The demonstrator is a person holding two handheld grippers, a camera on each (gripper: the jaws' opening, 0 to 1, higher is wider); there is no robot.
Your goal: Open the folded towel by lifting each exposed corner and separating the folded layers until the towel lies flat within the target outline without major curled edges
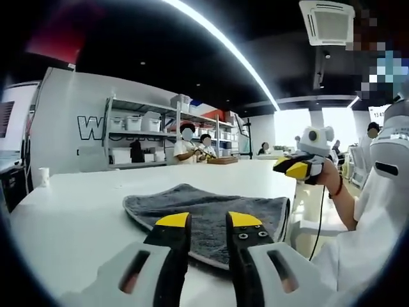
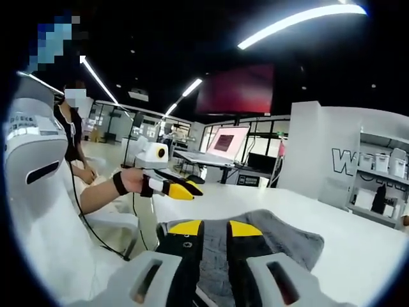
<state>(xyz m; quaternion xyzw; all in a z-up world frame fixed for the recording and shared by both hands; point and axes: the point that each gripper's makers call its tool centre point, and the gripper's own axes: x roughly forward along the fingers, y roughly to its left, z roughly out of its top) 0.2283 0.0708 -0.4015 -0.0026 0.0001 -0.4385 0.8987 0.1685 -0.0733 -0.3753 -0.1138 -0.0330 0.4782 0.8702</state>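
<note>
Yellow-tipped jaws of the left claw [image 1: 208,222] stand slightly apart and empty above the near edge of the grey towel [image 1: 211,214], which lies folded on the white worktop [image 1: 77,204]. Over the towel's other side, the right claw [image 2: 213,228] hovers with its jaws likewise parted on nothing. Soft, light and limp, the terry cloth should pinch easily at an exposed corner, though layers may cling together.

Both tongs [image 1: 209,224] [image 2: 208,229] hover with jaws slightly apart.
</note>
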